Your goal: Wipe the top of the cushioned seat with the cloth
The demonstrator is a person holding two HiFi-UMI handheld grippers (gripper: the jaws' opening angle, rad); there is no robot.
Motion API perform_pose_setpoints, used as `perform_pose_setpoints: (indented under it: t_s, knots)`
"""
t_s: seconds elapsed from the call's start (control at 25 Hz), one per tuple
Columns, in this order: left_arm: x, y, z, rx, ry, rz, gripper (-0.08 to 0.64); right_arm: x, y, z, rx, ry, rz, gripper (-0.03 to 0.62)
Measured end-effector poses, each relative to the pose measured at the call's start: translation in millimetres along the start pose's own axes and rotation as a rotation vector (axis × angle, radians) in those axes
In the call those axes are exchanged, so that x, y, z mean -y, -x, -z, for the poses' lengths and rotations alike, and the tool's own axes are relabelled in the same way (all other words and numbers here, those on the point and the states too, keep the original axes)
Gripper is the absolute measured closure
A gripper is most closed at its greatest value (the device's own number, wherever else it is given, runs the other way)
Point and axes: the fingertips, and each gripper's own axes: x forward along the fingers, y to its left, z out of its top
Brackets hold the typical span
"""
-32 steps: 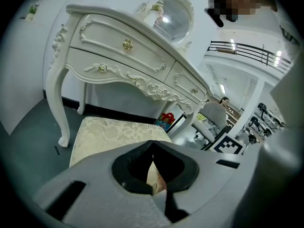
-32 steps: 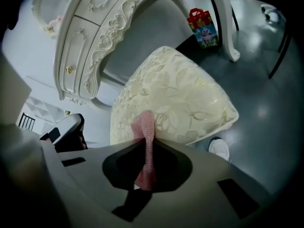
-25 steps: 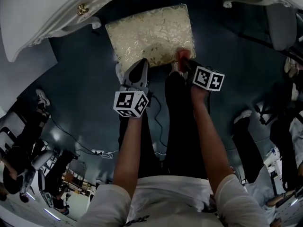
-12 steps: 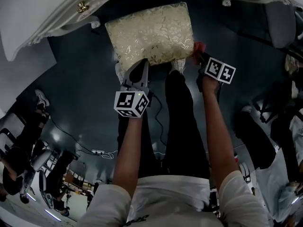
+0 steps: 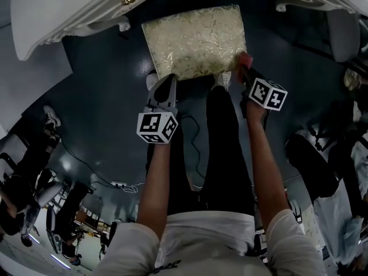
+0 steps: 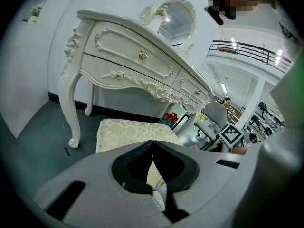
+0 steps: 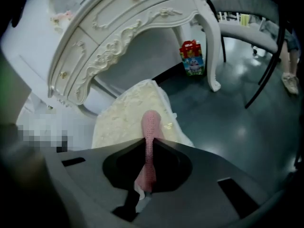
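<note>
The cushioned seat is a cream stool with a gold leaf pattern, standing in front of the dressing table. The pink cloth hangs at its near right corner, pinched in my right gripper. In the right gripper view the cloth stands up folded between the shut jaws, with the seat just beyond it. My left gripper hovers at the seat's near left edge. In the left gripper view its jaws meet with nothing in them, above the seat.
A white carved dressing table with drawers and a round mirror overhangs the seat's far side. A red gift bag stands under it. A grey chair is at the right. The person's white shoes are by the seat.
My right gripper carried the cloth from the seat's near edge rightward to its near right corner. The left gripper stayed shut by the near left edge.
</note>
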Motion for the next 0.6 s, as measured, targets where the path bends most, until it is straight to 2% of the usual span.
perform_pose_setpoints:
  t_s: [0.16, 0.32, 0.48, 0.6]
  knots:
    - [-29.5, 20.6, -4.9, 0.009, 0.003, -0.026, 0.546, -95.7, -20.3, 51.9, -0.104, 0.120, -0.164, 0.568]
    - [-66.5, 45.4, -9.6, 0.016, 0.005, -0.060, 0.546, -185.2, -57.3, 113.3, -0.235, 0.187, -0.296, 0.569]
    - [-97.8, 63.8, -12.5, 0.022, 0.011, -0.091, 0.546, -238.3, -94.2, 155.0, -0.349, 0.267, -0.323, 0.569]
    - [-112.3, 68.0, -12.9, 0.033, 0.024, -0.107, 0.546, -251.0, -119.3, 171.3, -0.410, 0.302, -0.309, 0.569]
